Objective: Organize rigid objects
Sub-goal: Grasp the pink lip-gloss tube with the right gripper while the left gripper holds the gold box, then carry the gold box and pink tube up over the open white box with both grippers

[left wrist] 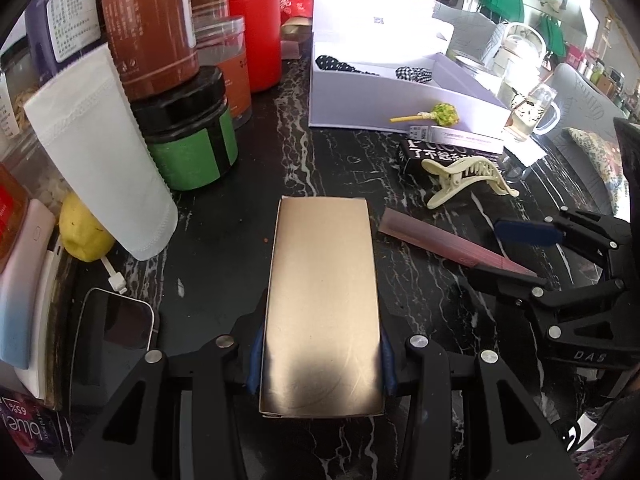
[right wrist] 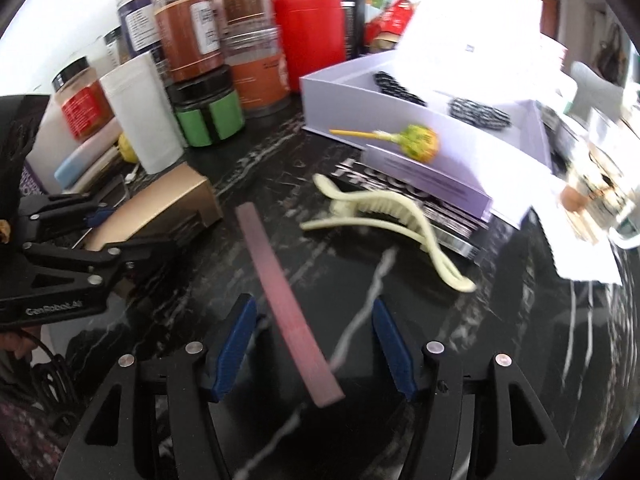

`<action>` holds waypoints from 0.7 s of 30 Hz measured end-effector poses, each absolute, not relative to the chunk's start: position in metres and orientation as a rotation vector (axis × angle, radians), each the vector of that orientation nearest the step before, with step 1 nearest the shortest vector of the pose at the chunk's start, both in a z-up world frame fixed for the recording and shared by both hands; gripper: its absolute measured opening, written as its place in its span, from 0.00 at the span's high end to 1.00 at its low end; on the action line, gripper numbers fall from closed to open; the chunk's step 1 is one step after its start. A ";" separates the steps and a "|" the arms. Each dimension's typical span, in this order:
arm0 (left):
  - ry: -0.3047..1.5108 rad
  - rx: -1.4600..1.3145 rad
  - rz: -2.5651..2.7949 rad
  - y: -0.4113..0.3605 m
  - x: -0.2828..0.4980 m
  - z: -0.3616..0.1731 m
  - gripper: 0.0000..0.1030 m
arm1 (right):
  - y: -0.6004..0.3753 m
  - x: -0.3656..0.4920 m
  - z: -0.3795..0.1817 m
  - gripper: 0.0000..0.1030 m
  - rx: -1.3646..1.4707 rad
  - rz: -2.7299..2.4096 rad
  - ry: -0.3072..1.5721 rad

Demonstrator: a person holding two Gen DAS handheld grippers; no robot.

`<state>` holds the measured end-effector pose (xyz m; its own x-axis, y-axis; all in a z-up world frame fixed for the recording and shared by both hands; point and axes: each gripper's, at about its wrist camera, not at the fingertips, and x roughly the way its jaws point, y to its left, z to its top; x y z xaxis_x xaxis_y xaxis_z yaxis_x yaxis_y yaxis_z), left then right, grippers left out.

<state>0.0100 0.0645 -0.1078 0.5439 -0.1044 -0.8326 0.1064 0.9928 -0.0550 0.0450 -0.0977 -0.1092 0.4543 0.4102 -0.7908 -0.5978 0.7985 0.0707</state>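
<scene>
My left gripper (left wrist: 322, 360) is shut on a flat gold box (left wrist: 324, 300), its blue pads pressing both long sides just above the black marble table (left wrist: 224, 248). The right wrist view shows that box (right wrist: 160, 208) at the left, held in the left gripper (right wrist: 106, 236). A long pink strip (right wrist: 288, 300) runs between the pads of my right gripper (right wrist: 316, 348). Those jaws stand open and neither pad touches it. From the left wrist view the strip (left wrist: 452, 246) points toward the right gripper (left wrist: 516, 256).
A cream hair claw (right wrist: 384, 216) lies on a black book past the strip, with a green lollipop (right wrist: 420, 142) by an open lilac box (left wrist: 400, 96). Jars, a red canister (left wrist: 254, 32), a white pouch (left wrist: 100, 160), a lemon and a phone (left wrist: 116, 332) crowd the left.
</scene>
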 end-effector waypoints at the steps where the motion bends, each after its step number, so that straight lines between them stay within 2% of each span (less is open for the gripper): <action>1: 0.989 -0.003 -0.126 0.065 0.010 -0.108 0.57 | -0.094 0.044 -0.109 0.57 -0.247 0.636 0.902; 5: 0.983 0.011 -0.120 0.064 0.012 -0.109 0.57 | -0.082 0.042 -0.110 0.74 -0.304 0.625 0.890; 7: 0.978 0.016 -0.115 0.063 0.014 -0.109 0.57 | -0.079 0.040 -0.110 0.77 -0.319 0.629 0.883; 11: 0.979 0.044 -0.093 0.060 0.017 -0.110 0.57 | -0.080 0.039 -0.110 0.80 -0.300 0.625 0.890; 15: 0.973 0.028 -0.082 0.061 0.019 -0.110 0.57 | -0.085 0.040 -0.109 0.87 -0.252 0.607 0.906; 21: 0.979 0.014 -0.076 0.062 0.020 -0.109 0.58 | -0.094 0.035 -0.109 0.87 -0.211 0.599 0.915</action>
<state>0.0195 0.0618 -0.1088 0.5555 -0.0582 -0.8295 0.0707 0.9972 -0.0227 0.0354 -0.0942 -0.1089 0.4616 0.3953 -0.7941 -0.5694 0.8185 0.0764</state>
